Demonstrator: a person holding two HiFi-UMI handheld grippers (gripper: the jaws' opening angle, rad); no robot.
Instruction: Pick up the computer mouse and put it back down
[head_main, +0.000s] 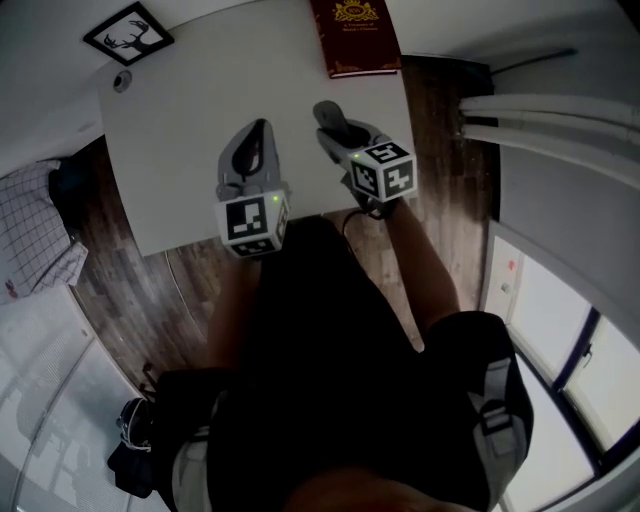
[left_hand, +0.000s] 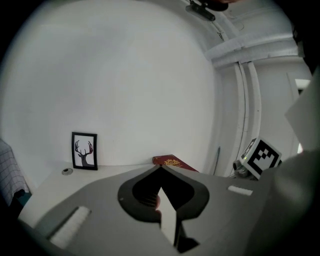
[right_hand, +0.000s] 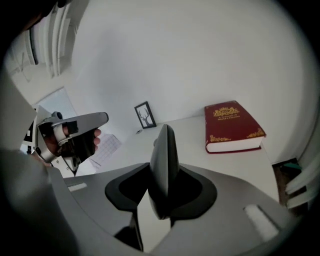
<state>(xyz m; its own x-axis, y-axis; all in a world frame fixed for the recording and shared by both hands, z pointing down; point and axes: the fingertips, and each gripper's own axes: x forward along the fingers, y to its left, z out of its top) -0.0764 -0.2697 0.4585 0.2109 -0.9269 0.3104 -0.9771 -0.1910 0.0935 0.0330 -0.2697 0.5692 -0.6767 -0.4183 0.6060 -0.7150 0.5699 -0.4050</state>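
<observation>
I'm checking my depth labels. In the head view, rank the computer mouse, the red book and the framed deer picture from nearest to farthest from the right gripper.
From the right gripper:
1. computer mouse: held between its jaws.
2. red book: just beyond, at the table's far edge, right side.
3. framed deer picture: far left corner of the table.

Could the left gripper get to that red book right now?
Probably yes: the left gripper is empty, and only bare table lies between it and the red book.
</observation>
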